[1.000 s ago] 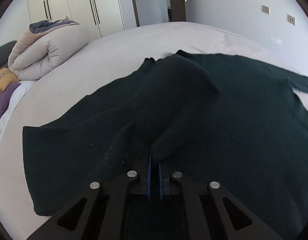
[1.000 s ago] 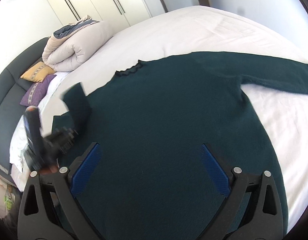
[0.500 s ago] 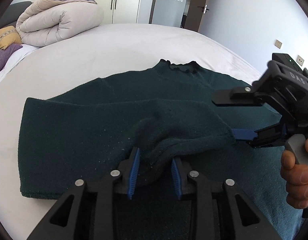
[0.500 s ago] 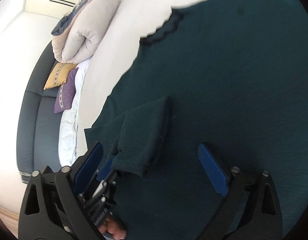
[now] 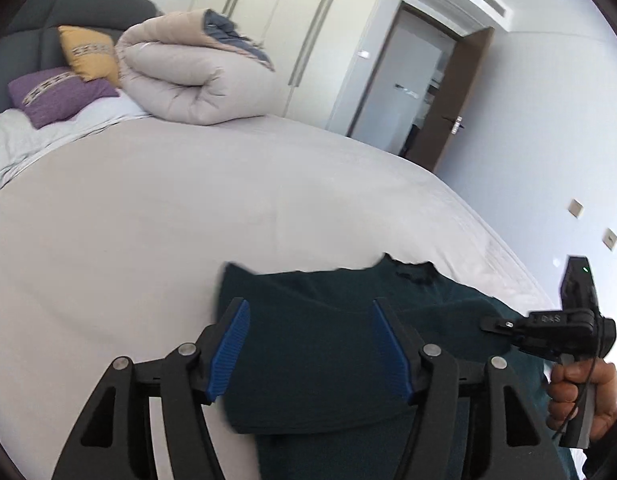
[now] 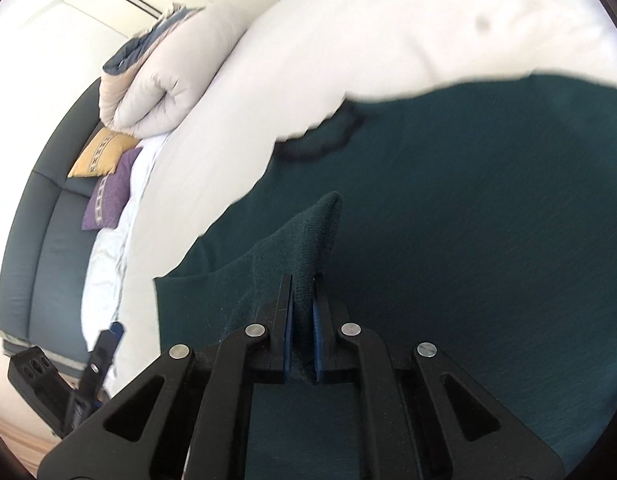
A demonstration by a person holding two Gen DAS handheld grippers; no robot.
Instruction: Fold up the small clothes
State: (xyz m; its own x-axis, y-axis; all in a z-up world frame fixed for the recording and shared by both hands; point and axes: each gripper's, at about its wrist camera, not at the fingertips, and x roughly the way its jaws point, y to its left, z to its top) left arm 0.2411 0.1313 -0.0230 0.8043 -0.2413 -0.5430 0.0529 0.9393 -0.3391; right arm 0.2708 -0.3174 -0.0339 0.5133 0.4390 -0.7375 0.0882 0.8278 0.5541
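Bedroom setting: a wide bed [image 5: 188, 208] under a pale sheet, with a rolled duvet [image 5: 188, 80] and two cushions at its head, a wardrobe and an open door behind. On the sheet we see the task's garment, a dark green knitted sweater [image 6: 468, 220], lying flat with its scalloped neckline [image 6: 328, 140] toward the far side of the bed. One sleeve [image 6: 308, 240] is folded across the chest, and its cuff end rises as a ridge into the right gripper [image 6: 304, 320], whose jaws have just been closing and now pinch the knit between the blue pads. The left gripper [image 5: 308, 352] has just been opening; its jaws stand fairly wide with nothing between the pads, the sweater's folded edge lying below and beyond them. We judge this a handover of the sleeve: the right hand [image 5: 580, 396] is the one in contact. The sleeve's long axis runs from the folded edge on the left across the chest to the pinched cuff, so the coming move turns on drawing the cuff along that line to flatten the sleeve over the body. The knit looks thick, soft and limp.
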